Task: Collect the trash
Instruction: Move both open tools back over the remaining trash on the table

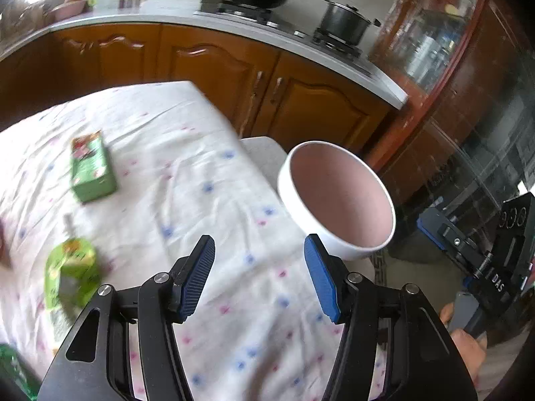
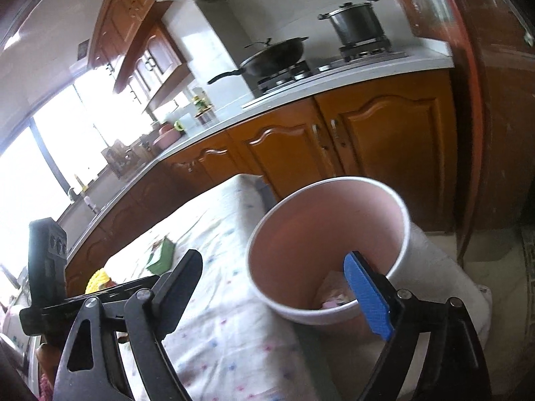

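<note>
This is a home kitchen. A long white counter (image 1: 140, 20) runs over brown wooden cupboard doors (image 1: 214, 63). On the counter is a gas stove (image 2: 321, 67) with a black wok (image 2: 274, 55) and a steel pot with lid (image 2: 356, 25). More wooden cupboards (image 2: 147, 56) hang beside a bright window (image 2: 40, 153). A table with a flowered white cloth (image 1: 187, 180) stands near.
</note>
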`<state>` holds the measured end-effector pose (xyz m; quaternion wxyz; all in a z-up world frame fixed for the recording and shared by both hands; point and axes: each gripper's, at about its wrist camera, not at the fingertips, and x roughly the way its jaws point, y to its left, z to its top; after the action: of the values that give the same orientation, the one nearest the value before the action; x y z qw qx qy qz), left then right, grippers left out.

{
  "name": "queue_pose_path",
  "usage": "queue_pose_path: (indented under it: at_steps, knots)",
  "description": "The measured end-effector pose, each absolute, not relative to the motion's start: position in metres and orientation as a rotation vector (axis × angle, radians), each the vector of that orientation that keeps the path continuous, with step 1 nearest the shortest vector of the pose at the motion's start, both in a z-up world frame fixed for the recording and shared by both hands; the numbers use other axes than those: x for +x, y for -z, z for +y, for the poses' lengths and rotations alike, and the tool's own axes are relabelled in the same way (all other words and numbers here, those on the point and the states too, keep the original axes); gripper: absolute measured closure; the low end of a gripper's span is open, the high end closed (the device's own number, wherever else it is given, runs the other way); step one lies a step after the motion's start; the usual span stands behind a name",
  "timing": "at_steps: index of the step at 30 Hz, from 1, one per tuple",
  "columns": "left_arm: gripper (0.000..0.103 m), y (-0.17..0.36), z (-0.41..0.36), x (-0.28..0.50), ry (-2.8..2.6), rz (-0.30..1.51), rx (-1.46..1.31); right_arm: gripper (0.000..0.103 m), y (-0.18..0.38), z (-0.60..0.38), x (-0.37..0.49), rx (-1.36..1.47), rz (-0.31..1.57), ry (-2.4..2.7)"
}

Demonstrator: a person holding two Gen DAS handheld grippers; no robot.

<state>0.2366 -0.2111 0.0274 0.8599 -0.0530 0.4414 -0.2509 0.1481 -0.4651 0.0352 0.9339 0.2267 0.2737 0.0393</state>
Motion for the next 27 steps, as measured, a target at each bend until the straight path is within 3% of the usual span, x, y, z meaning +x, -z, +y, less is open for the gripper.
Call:
queue_pose_path:
  at_steps: [27]
  knots:
    - [0.047,-0.022,-0.054,0.193,0.33,0.879,-0.29,0.012,-0.023,-0.339,0.153,0.397,0.632,-0.285]
